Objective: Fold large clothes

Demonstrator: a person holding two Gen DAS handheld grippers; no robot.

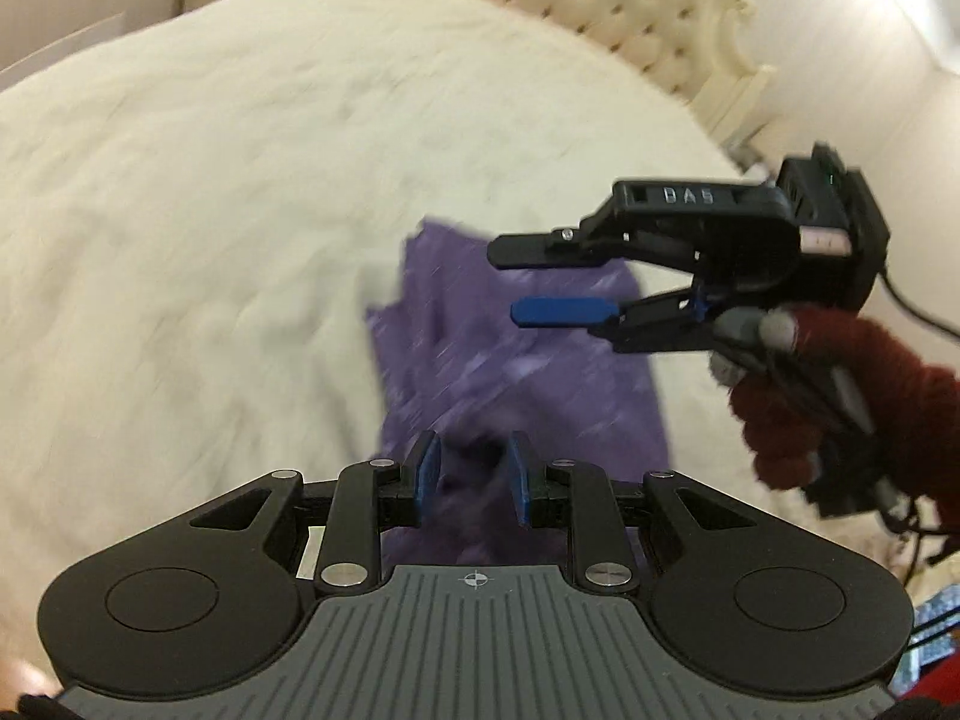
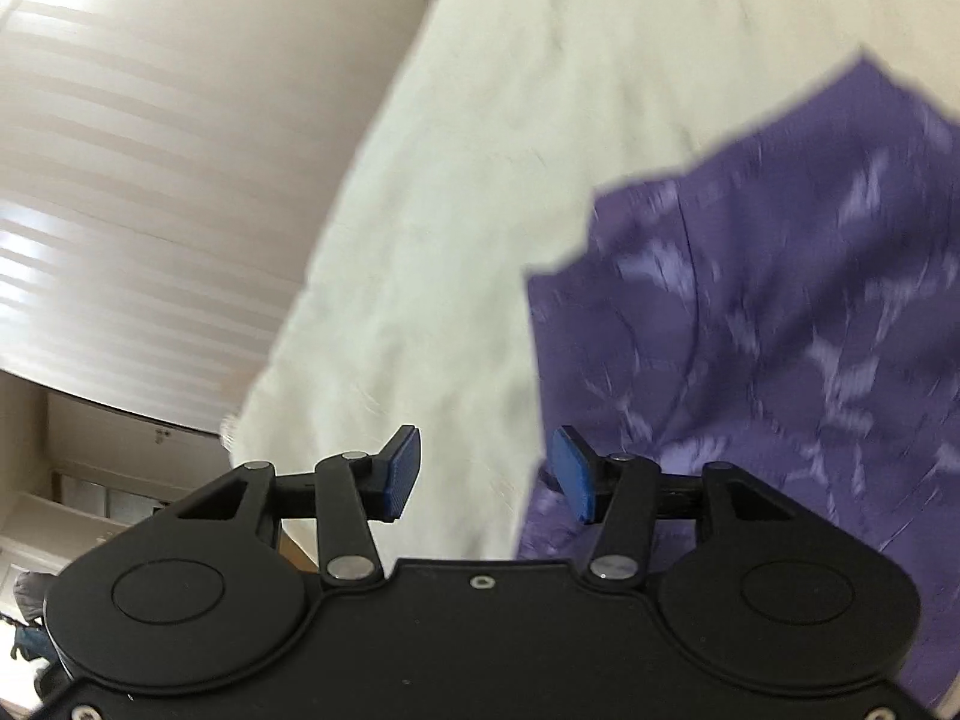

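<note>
White bed (image 1: pixel 210 210) beneath: my left gripper (image 1: pixel 471 477) pinches the purple garment (image 1: pixel 516 360) aloft; my right gripper (image 2: pixel 486 474) gapes empty. Cloth may slip, collapsing the fold.

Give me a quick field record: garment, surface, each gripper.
garment: purple patterned fabric garment, rumpled, partly lifted
surface: cream fluffy bed cover
left gripper: blue pads narrowly apart, purple fabric bunched between them, looks gripped
right gripper: jaws open, nothing between them, beside the garment's edge
backdrop: cream tufted headboard
</note>
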